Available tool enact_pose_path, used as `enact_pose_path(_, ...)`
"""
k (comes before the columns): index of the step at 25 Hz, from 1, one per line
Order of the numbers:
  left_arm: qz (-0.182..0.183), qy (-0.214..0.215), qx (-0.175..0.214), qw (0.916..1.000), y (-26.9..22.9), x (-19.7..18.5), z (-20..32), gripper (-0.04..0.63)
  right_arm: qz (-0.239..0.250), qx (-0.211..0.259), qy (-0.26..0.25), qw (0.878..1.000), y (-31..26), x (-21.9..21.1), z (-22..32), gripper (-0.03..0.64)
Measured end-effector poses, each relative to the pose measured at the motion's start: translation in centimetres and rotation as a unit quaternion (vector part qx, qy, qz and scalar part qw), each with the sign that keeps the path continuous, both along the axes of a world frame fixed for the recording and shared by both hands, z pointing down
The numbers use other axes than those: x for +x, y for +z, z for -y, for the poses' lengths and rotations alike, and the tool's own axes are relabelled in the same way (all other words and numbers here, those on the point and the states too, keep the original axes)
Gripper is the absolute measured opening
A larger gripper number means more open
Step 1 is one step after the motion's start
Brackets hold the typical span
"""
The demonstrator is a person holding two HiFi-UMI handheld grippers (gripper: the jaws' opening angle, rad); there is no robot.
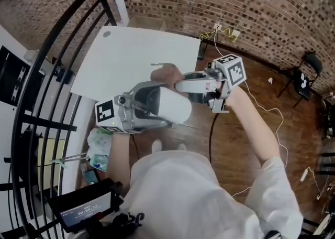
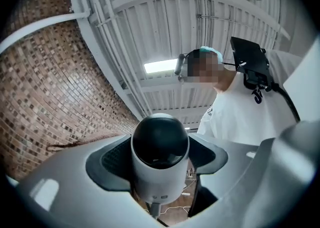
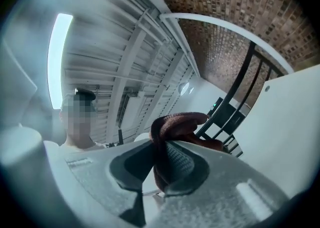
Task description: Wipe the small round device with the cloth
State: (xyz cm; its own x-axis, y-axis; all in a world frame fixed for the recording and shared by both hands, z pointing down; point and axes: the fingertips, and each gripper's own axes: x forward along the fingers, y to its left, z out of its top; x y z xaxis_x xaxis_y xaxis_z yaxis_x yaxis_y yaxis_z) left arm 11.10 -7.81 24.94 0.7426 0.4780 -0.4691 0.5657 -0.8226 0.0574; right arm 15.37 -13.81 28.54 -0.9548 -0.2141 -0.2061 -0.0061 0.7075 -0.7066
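The small round device (image 1: 171,106), a white body with a black dome (image 2: 160,144), is held in the air in front of the person, over the wooden floor. My left gripper (image 1: 152,106) is shut on it, one jaw pad on each side of the white body (image 2: 159,182). My right gripper (image 1: 180,82) comes in from the right and is shut on a dark red cloth (image 3: 176,128). In the head view the cloth (image 1: 165,73) lies bunched against the top of the device. The device's underside is hidden.
A white table (image 1: 136,57) stands just beyond the grippers. A black curved railing (image 1: 49,70) runs along the left. Cables (image 1: 261,109) trail over the wooden floor, a dark chair (image 1: 309,73) stands at the right, and a small screen (image 1: 84,209) sits at lower left.
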Motion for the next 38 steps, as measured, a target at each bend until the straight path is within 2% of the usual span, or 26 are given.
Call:
enact_pose_path(2, 0.001, -0.018, -0.007, 0.9998, 0.2, 0.1, 0.5, 0.374, 0.019, -0.004, 0.001, 1.0, -0.3, 0.3, -0.2, 0.037)
enact_pose_path(5, 0.014, -0.07, -0.025, 0.9971, 0.8, 0.3, 2.5, 0.374, 0.033, 0.009, 0.015, 0.999, -1.4, 1.3, -0.8, 0.037)
enact_pose_path(10, 0.041, -0.155, -0.067, 0.9848, 1.8, 0.9, 6.7, 0.374, -0.028, 0.061, 0.025, 0.997, -2.4, -0.3, -2.3, 0.037)
enact_pose_path(16, 0.046, -0.202, -0.098, 0.9735, 2.1, 0.5, 8.2, 0.373, -0.065, 0.069, 0.023, 0.995, -0.5, -4.1, -4.2, 0.035)
enact_pose_path(18, 0.045, -0.199, -0.103, 0.9735, 2.2, 0.5, 8.3, 0.373, -0.066, 0.071, 0.027, 0.995, -0.5, -4.1, -4.3, 0.035)
enact_pose_path(20, 0.034, -0.181, -0.107, 0.9771, 2.1, 0.4, 8.1, 0.373, -0.047, 0.073, 0.044, 0.995, -1.3, -2.5, -3.9, 0.035)
enact_pose_path(23, 0.005, -0.119, -0.09, 0.9887, 1.1, -0.4, 6.3, 0.373, -0.015, 0.062, 0.127, 0.99, -2.4, 3.0, -0.9, 0.035)
enact_pose_path(25, -0.013, -0.074, -0.069, 0.9948, 0.3, -0.6, 4.4, 0.373, -0.005, 0.041, 0.154, 0.987, -1.9, 5.4, 0.7, 0.035)
enact_pose_path(29, -0.039, -0.01, -0.052, 0.9978, -0.8, -0.3, 1.7, 0.373, 0.033, -0.005, 0.094, 0.995, 0.6, 4.0, 1.0, 0.037)
enact_pose_path(31, -0.04, -0.003, -0.053, 0.9978, -1.0, 0.1, 1.3, 0.373, 0.056, -0.013, 0.056, 0.997, 1.0, 2.6, 0.1, 0.037)
enact_pose_path(33, -0.038, -0.007, -0.055, 0.9977, -1.0, 0.4, 1.4, 0.373, 0.076, -0.004, 0.045, 0.996, 0.3, 2.6, -0.6, 0.037)
enact_pose_path(35, -0.034, -0.024, -0.06, 0.9973, -0.8, 0.5, 2.2, 0.373, 0.091, 0.008, 0.049, 0.995, -0.9, 3.5, -1.2, 0.037)
enact_pose_path(38, -0.025, -0.071, -0.089, 0.9932, -0.1, 0.6, 4.6, 0.373, 0.069, 0.033, 0.063, 0.995, -1.4, 4.1, -2.0, 0.037)
